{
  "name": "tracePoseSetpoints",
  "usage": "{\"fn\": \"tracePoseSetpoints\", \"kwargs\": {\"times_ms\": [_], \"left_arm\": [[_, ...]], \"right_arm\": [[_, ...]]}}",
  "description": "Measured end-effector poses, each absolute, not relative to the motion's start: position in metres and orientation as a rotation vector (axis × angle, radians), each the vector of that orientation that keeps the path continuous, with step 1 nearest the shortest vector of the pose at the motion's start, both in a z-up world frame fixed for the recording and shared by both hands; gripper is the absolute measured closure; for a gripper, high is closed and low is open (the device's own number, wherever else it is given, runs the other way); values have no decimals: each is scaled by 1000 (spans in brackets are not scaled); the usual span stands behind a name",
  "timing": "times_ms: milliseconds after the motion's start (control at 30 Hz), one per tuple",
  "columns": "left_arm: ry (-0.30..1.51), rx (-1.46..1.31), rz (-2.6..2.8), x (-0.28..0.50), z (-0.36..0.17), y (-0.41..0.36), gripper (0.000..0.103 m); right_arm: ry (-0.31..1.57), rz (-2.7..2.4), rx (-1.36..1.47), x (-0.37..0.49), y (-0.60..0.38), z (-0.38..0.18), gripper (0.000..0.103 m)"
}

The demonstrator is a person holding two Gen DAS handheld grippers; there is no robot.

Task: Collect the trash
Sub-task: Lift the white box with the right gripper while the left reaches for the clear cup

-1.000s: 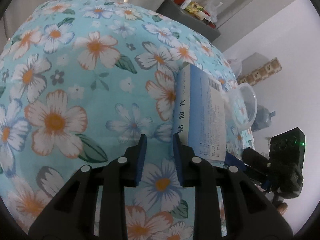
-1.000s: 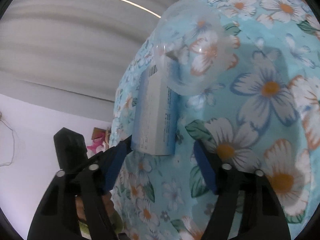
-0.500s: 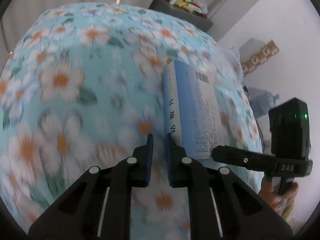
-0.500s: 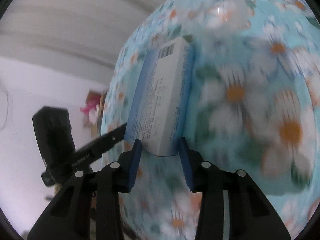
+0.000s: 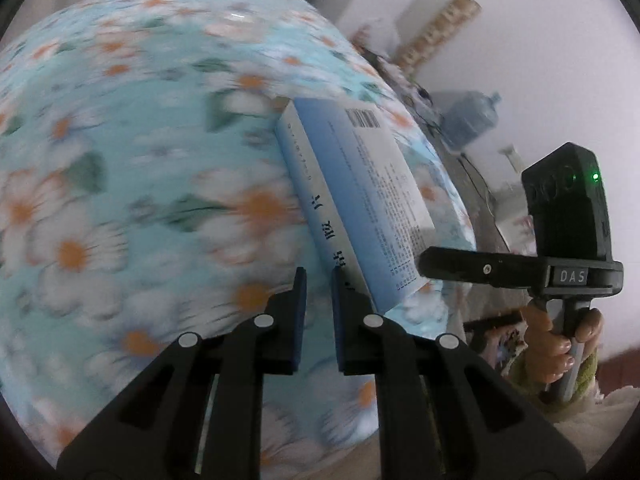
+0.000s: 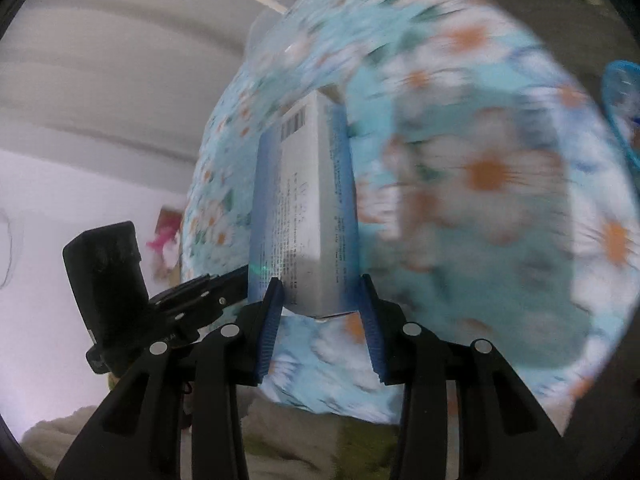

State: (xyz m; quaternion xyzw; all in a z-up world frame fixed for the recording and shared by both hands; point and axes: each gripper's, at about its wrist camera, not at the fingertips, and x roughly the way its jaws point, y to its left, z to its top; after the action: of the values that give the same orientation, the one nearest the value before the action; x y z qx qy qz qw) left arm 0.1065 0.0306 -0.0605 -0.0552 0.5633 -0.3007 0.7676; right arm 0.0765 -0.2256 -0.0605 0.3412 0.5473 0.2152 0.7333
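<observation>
A table under a flowered cloth [image 5: 120,168] fills both views. The right gripper [image 6: 320,312] clamps a blue-and-white box [image 6: 304,208] by its near end, lifted off the cloth, likely for disposal. The left gripper [image 5: 318,280] sits nearly closed and empty beside it.

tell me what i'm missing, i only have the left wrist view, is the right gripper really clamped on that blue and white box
Observer: Yes. In the right wrist view the right gripper has a blue pad against each long side of the blue and white box, near its lower end.
Operator: is the left gripper touching the box
Observer: From your view I can't tell; the right wrist view shows only the left gripper's black body beside the box, not its fingertips.
Operator: anything else near the table on that side
Observer: A blue-rimmed object shows at the right edge of the right wrist view, beyond the floral tablecloth. It is too blurred to identify.
</observation>
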Motion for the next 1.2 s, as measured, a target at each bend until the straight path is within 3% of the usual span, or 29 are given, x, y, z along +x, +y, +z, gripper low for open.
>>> {"fn": "tracePoseSetpoints", "kwargs": {"times_ms": [133,200,300,433,900,1200], "left_arm": [[1217,-52,-666,108,-63,10,83],[1206,-45,-659,106,-61,10,62],[1160,-29,-607,101,-56,19,39],[1117,-36,-516,100,-50,37,27],[1024,-69,-305,129,-28,92,21],[973,-98,-252,151,-22,100,21]], "right_arm": [[1147,414,802,64,-251,-58,63],[1135,392,818,64,-256,-57,50],[1130,385,806,56,-278,-53,45],[1115,366,769,55,-282,-51,38],[1052,285,502,74,-234,-23,19],[1093,210,183,101,-174,-28,18]]}}
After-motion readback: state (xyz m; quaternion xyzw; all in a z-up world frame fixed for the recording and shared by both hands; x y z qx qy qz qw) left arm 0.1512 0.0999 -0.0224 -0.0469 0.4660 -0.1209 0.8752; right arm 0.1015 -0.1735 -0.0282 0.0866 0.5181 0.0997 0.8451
